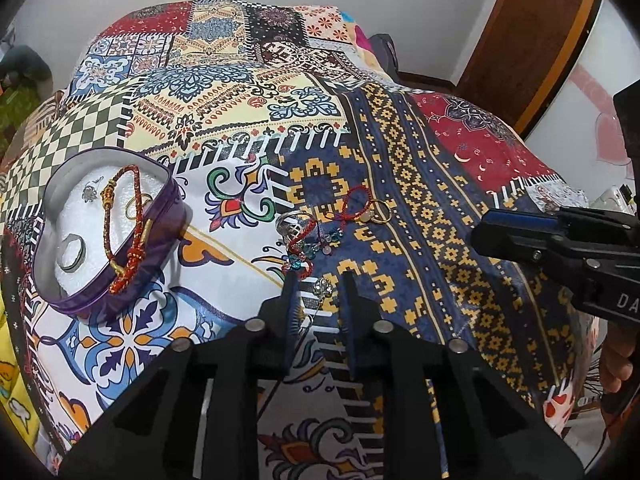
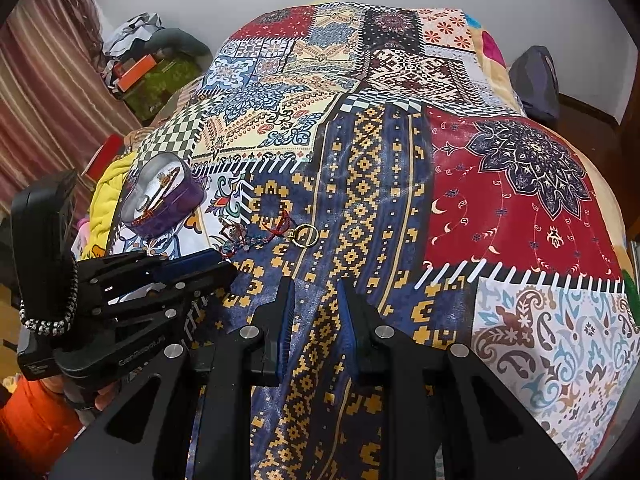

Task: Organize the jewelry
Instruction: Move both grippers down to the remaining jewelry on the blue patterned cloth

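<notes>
A purple heart-shaped box [image 1: 160, 236] with white lining lies on the bedspread at left. It holds a red-gold braided bracelet [image 1: 120, 216], a silver ring [image 1: 72, 254] and a gold ring [image 1: 134, 206]. Right of it lies a tangle of red cord and beads [image 1: 308, 248], then a loose gold ring [image 1: 380, 210]. My left gripper [image 1: 320, 282] points down just before the tangle. A small sparkling silver piece [image 1: 324, 288] sits in its narrow gap, and the pads do not visibly press it. My right gripper [image 2: 316, 286] hovers over the blue-gold stripe, narrowly open and holding nothing; the gold ring [image 2: 306, 236] lies ahead of it.
The patchwork bedspread [image 2: 500, 200] covers the whole bed. A dark bag [image 2: 536, 80] sits at the far right corner. Clutter and a striped curtain [image 2: 48, 80] stand left of the bed, with yellow cloth [image 2: 104, 200] beside the box. A wooden door [image 1: 532, 40] is at right.
</notes>
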The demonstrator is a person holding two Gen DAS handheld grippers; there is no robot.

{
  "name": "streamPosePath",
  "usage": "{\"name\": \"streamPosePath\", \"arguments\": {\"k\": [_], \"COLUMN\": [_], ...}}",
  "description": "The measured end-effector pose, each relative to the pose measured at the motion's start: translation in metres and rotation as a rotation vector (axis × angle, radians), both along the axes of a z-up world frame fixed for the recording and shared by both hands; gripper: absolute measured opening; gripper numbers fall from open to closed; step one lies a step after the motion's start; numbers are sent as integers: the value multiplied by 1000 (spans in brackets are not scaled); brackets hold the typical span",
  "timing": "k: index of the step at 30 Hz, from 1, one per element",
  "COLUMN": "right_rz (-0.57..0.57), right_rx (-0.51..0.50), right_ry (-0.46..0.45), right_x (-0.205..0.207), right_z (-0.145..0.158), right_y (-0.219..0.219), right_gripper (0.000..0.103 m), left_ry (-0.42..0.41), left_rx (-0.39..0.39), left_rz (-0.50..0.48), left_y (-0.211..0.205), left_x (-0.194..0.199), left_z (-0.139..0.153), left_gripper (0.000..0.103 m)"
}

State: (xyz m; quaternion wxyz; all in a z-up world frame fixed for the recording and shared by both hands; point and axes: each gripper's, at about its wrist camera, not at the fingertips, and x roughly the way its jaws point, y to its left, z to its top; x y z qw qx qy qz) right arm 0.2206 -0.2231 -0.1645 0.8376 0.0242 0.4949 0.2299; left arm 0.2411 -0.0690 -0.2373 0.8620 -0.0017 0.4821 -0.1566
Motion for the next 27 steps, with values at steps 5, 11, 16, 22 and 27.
{"name": "streamPosePath", "arguments": {"k": [5,11,16,22,27], "right_rz": [16,38,57,93,89], "right_rx": [-9,-32,-56,-117,-133], "right_ry": [10,11,25,50,52], "right_x": [2,9,22,38,49], "right_z": [-3,-4,-9,-23,-32], "right_y": [4,15,27,44,47], "right_gripper": [20,20,25,26,26], "left_ry": [-2,-14,-51,-84,-98], "left_rx": [3,10,15,6,5], "left_rz": [-7,10,33,50,53], "left_y": [1,6,18,30,34], "left_x": [-2,-10,-13,-14,-15], "left_z": [0,4,15,28,31], "left_gripper": [8,8,8,8,8]}}
